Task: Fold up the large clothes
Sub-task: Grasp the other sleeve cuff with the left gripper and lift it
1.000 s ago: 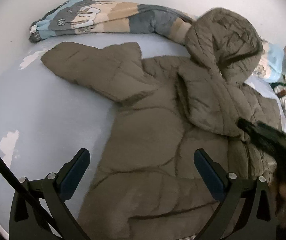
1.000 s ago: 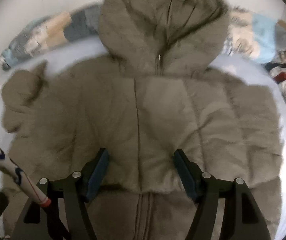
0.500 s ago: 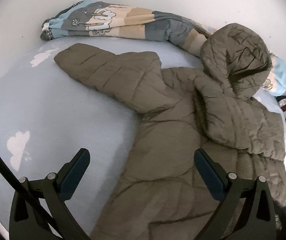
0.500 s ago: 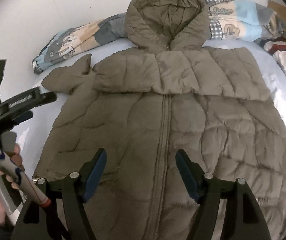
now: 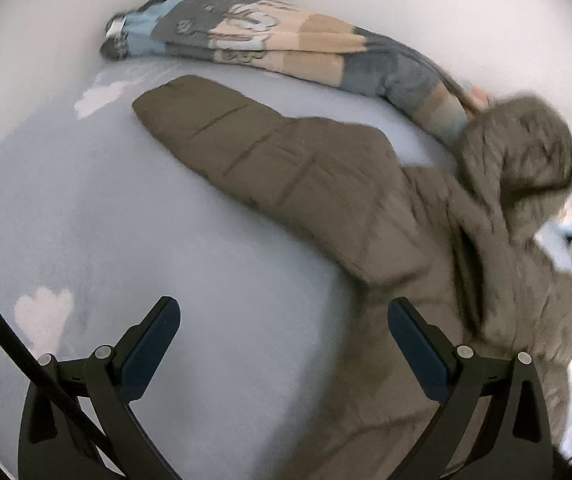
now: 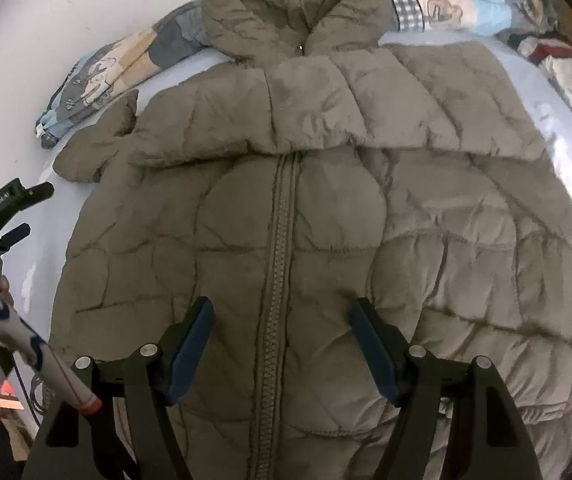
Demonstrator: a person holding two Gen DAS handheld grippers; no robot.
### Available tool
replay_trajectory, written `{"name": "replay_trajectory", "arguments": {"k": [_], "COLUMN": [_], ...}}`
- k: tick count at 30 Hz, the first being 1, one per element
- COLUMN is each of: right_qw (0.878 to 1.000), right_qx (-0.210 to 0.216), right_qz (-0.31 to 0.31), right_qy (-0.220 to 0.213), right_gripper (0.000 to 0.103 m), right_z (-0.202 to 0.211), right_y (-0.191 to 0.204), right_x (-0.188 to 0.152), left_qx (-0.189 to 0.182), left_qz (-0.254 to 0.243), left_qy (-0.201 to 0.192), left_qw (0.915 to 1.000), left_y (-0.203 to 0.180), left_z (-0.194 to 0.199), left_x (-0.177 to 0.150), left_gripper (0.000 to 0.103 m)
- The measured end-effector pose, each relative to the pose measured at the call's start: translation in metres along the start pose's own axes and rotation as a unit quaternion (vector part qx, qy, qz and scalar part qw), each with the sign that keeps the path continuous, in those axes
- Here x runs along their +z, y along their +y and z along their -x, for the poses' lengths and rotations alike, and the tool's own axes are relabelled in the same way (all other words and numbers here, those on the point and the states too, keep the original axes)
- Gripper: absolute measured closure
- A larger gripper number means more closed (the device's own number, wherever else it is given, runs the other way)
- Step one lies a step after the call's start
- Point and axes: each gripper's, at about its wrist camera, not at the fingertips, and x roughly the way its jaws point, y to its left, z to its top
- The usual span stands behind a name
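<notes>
Olive-brown quilted hooded jacket (image 6: 326, 220) lies zipped, front up, on the pale blue bed (image 5: 166, 240), one sleeve (image 5: 286, 168) still outstretched; left tool (image 5: 284, 332) and right tool (image 6: 282, 344) hover spread, empty.

One jacket (image 6: 306, 240), two tools — left (image 5: 284, 344), right (image 6: 282, 340)

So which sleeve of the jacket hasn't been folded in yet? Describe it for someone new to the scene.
On the pale blue bed sheet lies an olive-brown quilted hooded jacket. Its unfolded sleeve sticks out flat toward the rolled patchwork blanket by the wall. The other sleeve lies folded across the chest.
</notes>
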Motion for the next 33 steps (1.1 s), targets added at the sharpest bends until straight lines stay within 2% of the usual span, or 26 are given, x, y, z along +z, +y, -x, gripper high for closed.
{"name": "replay_trajectory", "arguments": {"k": [5,8,9,10,15,17,20,21,23,26,30,31,32,33], "right_qw": [1.000,1.000,1.000,1.000,1.000,1.000,0.999,0.999,0.999,0.999,0.999,0.999,0.999,0.999], "right_qx": [0.005,0.009,0.009,0.008,-0.003,-0.008,-0.020,-0.021,-0.020,-0.017,-0.013,-0.014,-0.014,-0.014], "right_qz": [0.000,-0.001,0.000,0.001,0.012,0.019,0.036,0.039,0.040,0.039,0.036,0.036,0.035,0.035], "right_qy": [0.006,0.008,0.008,0.008,0.011,0.009,0.004,0.003,0.001,0.002,0.002,0.002,0.002,0.002], "right_gripper": [0.025,0.025,0.025,0.025,0.023,0.021,0.020,0.020,0.020,0.020,0.019,0.019,0.019,0.019], "right_z": [-0.002,-0.002,-0.003,-0.003,-0.009,-0.011,-0.013,-0.014,-0.014,-0.015,-0.016,-0.016,-0.016,-0.016], "right_y": [0.001,0.000,0.000,0.000,0.004,0.006,0.011,0.010,0.010,0.009,0.008,0.008,0.008,0.007], "right_x": [0.004,0.004,0.004,0.004,0.001,0.000,-0.002,-0.003,-0.003,-0.003,-0.003,-0.004,-0.004,-0.004], "left_qx": [-0.031,-0.037,-0.046,-0.050,-0.078,-0.104,-0.116,-0.122,-0.145,-0.156,-0.140,-0.131,-0.128,-0.137], "left_qz": [0.093,0.145,0.162,0.174,0.218,0.245,0.275,0.291,0.302,0.295,0.298,0.299,0.301,0.304], "left_qy": [-0.009,-0.024,-0.026,-0.025,-0.020,-0.011,-0.009,-0.012,-0.017,-0.020,-0.051,-0.058,-0.060,-0.059], "left_qw": [0.9951,0.9885,0.9853,0.9832,0.9727,0.9639,0.9545,0.9489,0.9421,0.9424,0.9428,0.9434,0.9432,0.9411], "left_y": [0.063,0.102,0.114,0.124,0.163,0.176,0.190,0.196,0.198,0.192,0.181,0.179,0.178,0.179], "left_z": [-0.012,-0.021,-0.026,-0.031,-0.067,-0.088,-0.113,-0.122,-0.136,-0.154,-0.159,-0.157,-0.157,-0.157], "left_x": [0.042,0.071,0.081,0.090,0.128,0.135,0.138,0.138,0.141,0.146,0.150,0.149,0.148,0.147], "left_gripper": [0.001,0.020,0.032,0.038,0.040,0.040,0.040,0.040,0.040,0.040,0.042,0.065,0.081,0.090]}}
